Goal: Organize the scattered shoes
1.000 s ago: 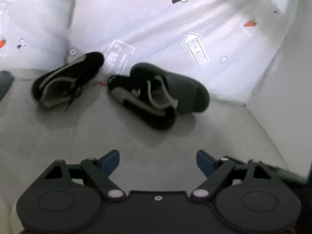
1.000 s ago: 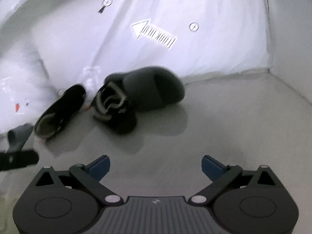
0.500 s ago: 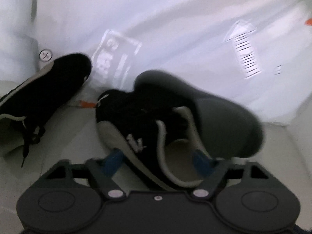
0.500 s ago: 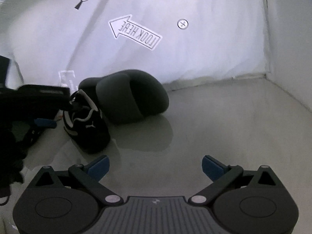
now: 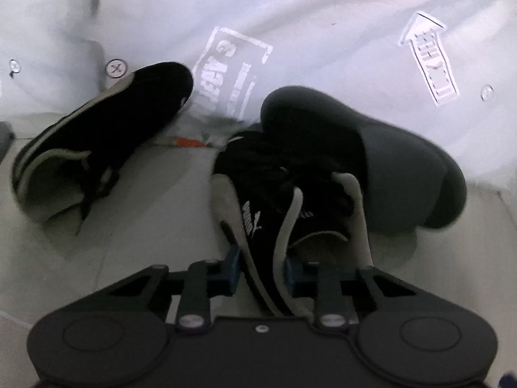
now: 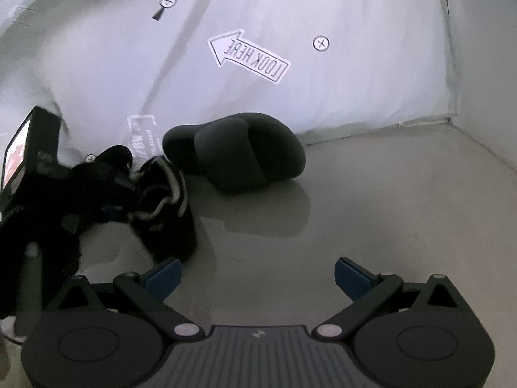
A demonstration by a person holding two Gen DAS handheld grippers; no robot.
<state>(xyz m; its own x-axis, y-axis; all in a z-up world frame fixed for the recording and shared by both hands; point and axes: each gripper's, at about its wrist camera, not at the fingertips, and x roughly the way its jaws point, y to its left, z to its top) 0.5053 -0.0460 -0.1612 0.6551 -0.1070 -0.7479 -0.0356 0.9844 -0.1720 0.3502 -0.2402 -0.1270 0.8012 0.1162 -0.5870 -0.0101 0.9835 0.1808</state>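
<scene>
Left hand-held gripper clenched on the near collar of the black sneaker, which leans against the grey slide sandal. Right hand-held gripper released, hovering. Second sneaker far left.

Dim cool light, soft shadows on floor, fisheye-bent dark corners, slight blur

Pale grey glossy floor under me, soft reflections on it. Back wall is a wrinkled white sheet printed with a "LOOK HERE" arrow, crosshair circles, a magnifier icon and a faded stamp. Plain white side wall at right. Light even, dimmish.
</scene>
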